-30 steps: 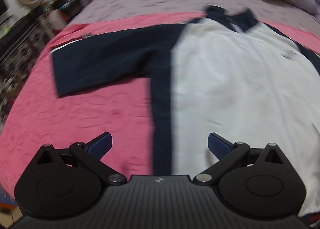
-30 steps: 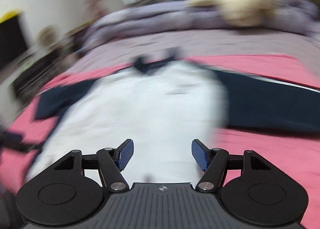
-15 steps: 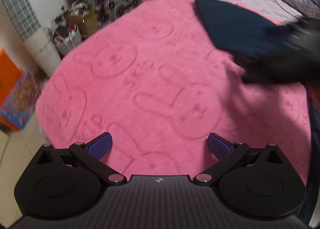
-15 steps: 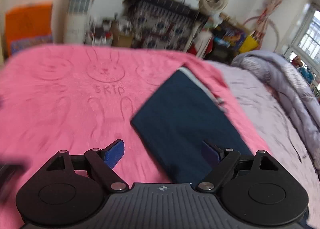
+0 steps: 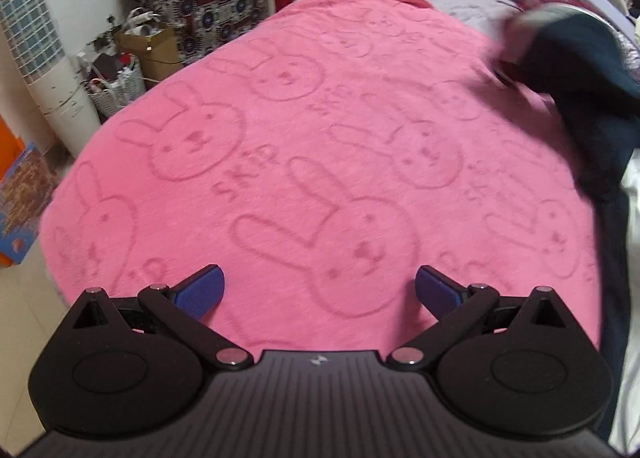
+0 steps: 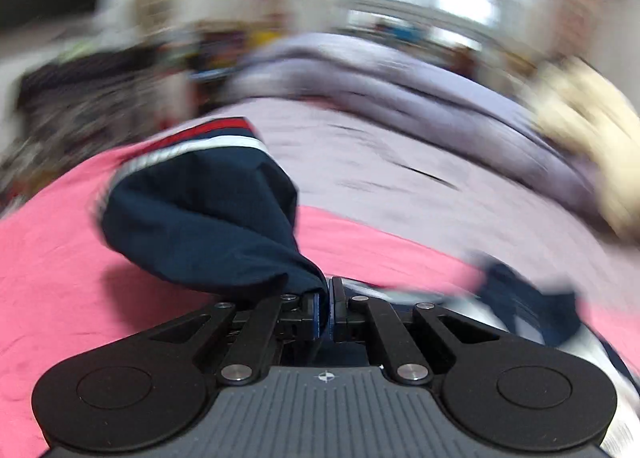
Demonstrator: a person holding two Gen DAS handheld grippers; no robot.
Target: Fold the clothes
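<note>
right gripper [image 6: 328,298] pinching the navy sleeve [image 6: 200,217], lifted off the blanket [image 6: 60,258]
left gripper [image 5: 319,290] spread, empty; thin pinch could slip mid-fold and bunch the sleeve

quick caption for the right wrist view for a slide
Right gripper shut on the navy sleeve, lifting it above the pink blanket.

A pink blanket [image 5: 304,161] with rabbit patterns covered the bed. Beside it stood a cardboard box [image 5: 154,51], a white tower [image 5: 44,57], possibly a fan.
</note>
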